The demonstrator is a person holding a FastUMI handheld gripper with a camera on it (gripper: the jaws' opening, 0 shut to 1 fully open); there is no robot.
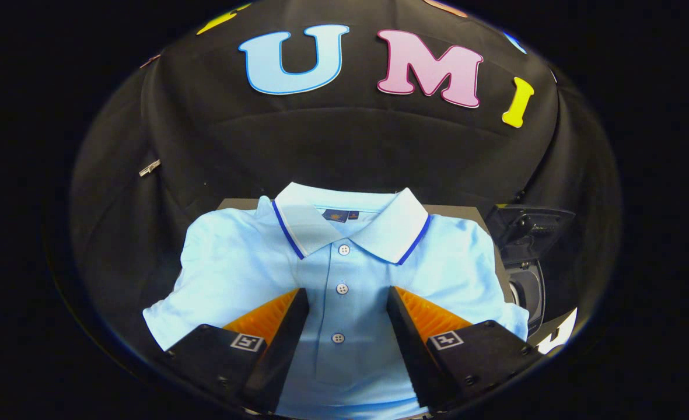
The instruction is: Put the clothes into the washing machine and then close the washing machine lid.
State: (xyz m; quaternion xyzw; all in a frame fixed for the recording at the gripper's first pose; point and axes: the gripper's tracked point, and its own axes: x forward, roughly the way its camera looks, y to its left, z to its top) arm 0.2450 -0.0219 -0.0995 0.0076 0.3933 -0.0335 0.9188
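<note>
Gripper point(344, 297) low over shirt point(344, 274), fingers spread wide, nothing between pads but fabric below. Placket with three buttons point(342, 289) running straight up the gap between fingers. No contact with cloth confirmed; cannot tell hover from touch.

Shirt: pale blue polo, laid flat and face up on a table point(467, 211), collar point(350, 224) at far end, sleeves out to either side. Beyond the shirt, off to the right: dark machine point(531, 245) with a round opening, probably the washer; lid state unclear.

Risks, as judged:
- Closing on flat cloth likely to pinch only the top layer or slide off; cause: no fold raised between pads.
- Pads landing on a button could give a poor hold.
- Single central pinch leaves sleeves and hem hanging; trailing parts could catch on the washer rim or stay outside, blocking the lid.

Pose: held pointing forward and down along the shirt's midline, squared to the collar, level side to side. Task at its start; shirt not yet lifted.
</note>
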